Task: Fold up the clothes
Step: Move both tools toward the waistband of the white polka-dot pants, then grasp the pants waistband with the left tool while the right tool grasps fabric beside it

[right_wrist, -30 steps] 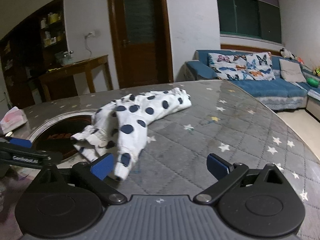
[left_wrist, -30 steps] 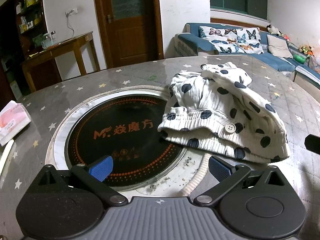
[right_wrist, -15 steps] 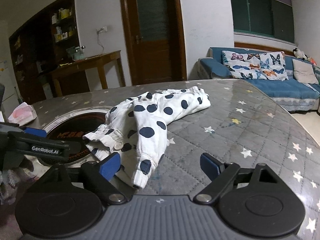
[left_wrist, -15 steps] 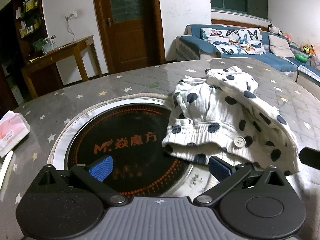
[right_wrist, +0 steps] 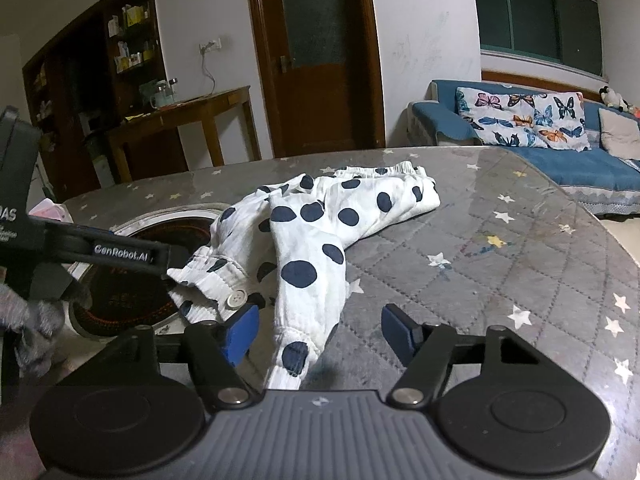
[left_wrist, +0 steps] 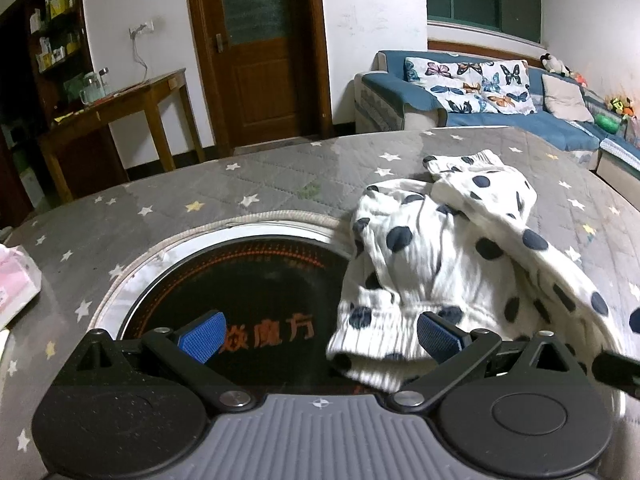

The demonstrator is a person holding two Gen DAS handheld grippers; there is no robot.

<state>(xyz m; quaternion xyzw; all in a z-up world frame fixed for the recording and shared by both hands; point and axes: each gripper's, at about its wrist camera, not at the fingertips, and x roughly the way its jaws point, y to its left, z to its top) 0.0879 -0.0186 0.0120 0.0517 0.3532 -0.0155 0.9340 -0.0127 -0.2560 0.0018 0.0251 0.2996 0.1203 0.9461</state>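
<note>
White trousers with dark blue dots (left_wrist: 452, 264) lie crumpled on the grey star-quilted table, partly over the round black cooktop. In the right wrist view the trousers (right_wrist: 316, 236) show a waistband with a white button (right_wrist: 237, 298) and a leg cuff reaching toward me. My left gripper (left_wrist: 320, 336) is open, its jaws either side of the waistband edge. My right gripper (right_wrist: 318, 330) is open, with the leg cuff lying between its jaws. The left gripper also shows in the right wrist view (right_wrist: 120, 256), at the waistband.
A round black induction cooktop (left_wrist: 248, 300) is set into the table (left_wrist: 280, 184). A pink tissue pack (left_wrist: 16, 280) lies at the left edge. A wooden side table (left_wrist: 120, 100), a door and a blue sofa (left_wrist: 500, 108) stand beyond.
Both grippers have moved forward and closer to the trousers. The left gripper now reaches the waistband and the right gripper now straddles the leg cuff, with its jaws somewhat narrower.
</note>
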